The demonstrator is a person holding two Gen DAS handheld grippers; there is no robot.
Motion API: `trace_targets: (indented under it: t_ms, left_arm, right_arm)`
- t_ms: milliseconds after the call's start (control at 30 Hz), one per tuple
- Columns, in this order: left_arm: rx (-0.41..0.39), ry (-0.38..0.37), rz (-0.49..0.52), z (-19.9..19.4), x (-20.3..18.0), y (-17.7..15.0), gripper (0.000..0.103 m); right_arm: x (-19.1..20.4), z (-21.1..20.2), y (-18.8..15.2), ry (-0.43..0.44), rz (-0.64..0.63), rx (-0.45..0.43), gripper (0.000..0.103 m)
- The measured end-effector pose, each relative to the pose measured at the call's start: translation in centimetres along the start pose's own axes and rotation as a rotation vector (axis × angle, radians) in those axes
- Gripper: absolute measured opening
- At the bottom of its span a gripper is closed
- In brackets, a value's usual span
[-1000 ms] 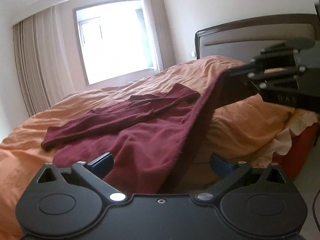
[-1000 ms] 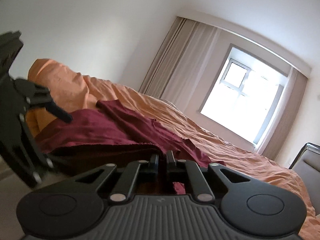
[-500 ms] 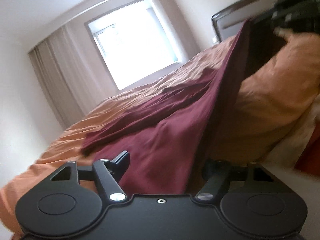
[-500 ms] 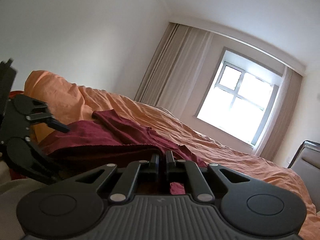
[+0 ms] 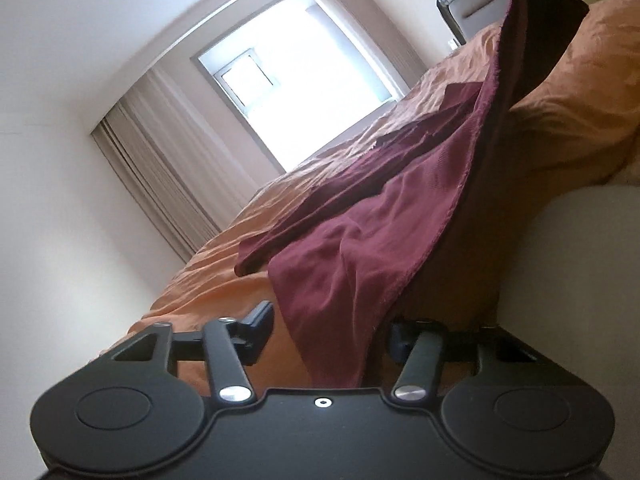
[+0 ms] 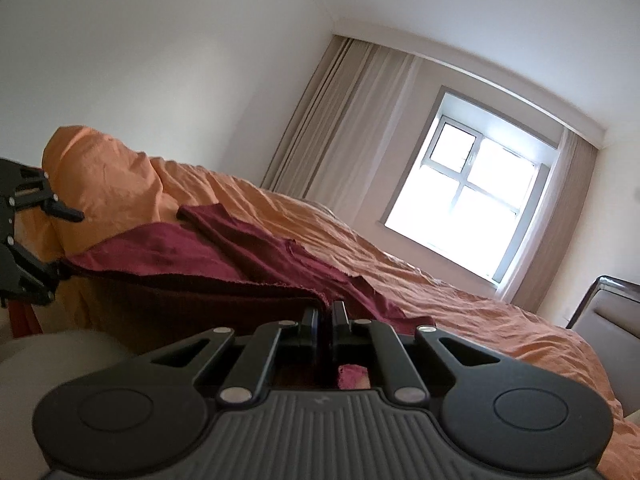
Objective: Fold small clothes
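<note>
Hand-held gripper, right point(image 6: 325, 320): jaws clenched on one hem corner of the maroon garment point(image 5: 360, 248). Left hand-held gripper point(image 5: 332, 330): jaws spread wide, cloth draped between them, not pinched. Hem edge runs taut from one gripper to the other, lifted off the near edge of the bed; the garment's long axis extends away over the orange bedspread point(image 6: 460, 292) toward the window point(image 6: 476, 204). Fabric is thin, matte, softly creased knit; one sleeve lies flat.

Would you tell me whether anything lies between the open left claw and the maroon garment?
Nothing visible does: the maroon garment hangs directly between the open left claw's fingers, over the orange bedspread.
</note>
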State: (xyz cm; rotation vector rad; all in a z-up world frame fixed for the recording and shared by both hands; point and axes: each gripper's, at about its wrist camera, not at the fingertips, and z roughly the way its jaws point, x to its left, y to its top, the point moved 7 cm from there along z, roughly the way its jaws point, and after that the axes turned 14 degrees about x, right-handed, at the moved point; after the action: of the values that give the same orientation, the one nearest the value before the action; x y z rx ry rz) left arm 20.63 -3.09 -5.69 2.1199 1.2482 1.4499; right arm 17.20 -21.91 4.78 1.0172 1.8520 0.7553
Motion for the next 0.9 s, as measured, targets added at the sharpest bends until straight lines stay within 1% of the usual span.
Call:
trace_targets:
  t_ms: [33,67,133,200,300,367,433,533,700,800,900]
  left_arm:
    - [0.006,-0.003,0.005,0.0,0.0,-0.2,0.042]
    - [0.010,-0.008,0.009,0.1,0.0,-0.3,0.037]
    - [0.008,-0.018,0.011,0.0,0.1,-0.4,0.017]
    - [-0.007,-0.020,0.016,-0.3,0.2,-0.3,0.008]
    - [-0.039,0.022,0.048,-0.9,0.3,-0.2,0.006]
    - [-0.067,0.061,0.070,-1.5,0.5,-0.2,0.006]
    - [-0.085,0.079,0.079,-1.4,0.8,0.3,0.006]
    - [-0.116,0.080,0.065,-2.6,1.4,0.7,0.005]
    - [-0.207,0.087,0.032,-5.3,2.9,1.5,0.005]
    - [-0.248,0.076,0.041,-7.8,3.4,1.6,0.005]
    - [-0.280,0.074,0.074,-10.4,3.6,1.3,0.005]
  right_arm:
    - [0.1,0.0,-0.2,-0.003,-0.002,0.004,0.007]
    - [0.2,0.0,-0.3,-0.007,-0.005,0.008,0.007]
    - [0.4,-0.1,-0.6,-0.019,-0.009,0.011,0.007]
    - [0.6,-0.2,-0.8,-0.034,-0.014,0.013,0.007]
    - [0.9,-0.2,-1.2,-0.072,-0.034,0.015,0.007]
    - [1.2,-0.2,-1.7,-0.128,-0.061,0.021,0.006]
    - [1.6,-0.3,-2.3,-0.173,-0.082,0.024,0.006]
    - [2.0,-0.8,-2.8,-0.210,-0.083,0.023,0.005]
    - [2.0,-3.0,-3.0,-0.256,-0.055,-0.025,0.005]
    - [1.7,-4.9,-2.9,-0.280,-0.035,-0.062,0.005]
    - [1.7,-7.0,-2.8,-0.300,-0.034,-0.080,0.005]
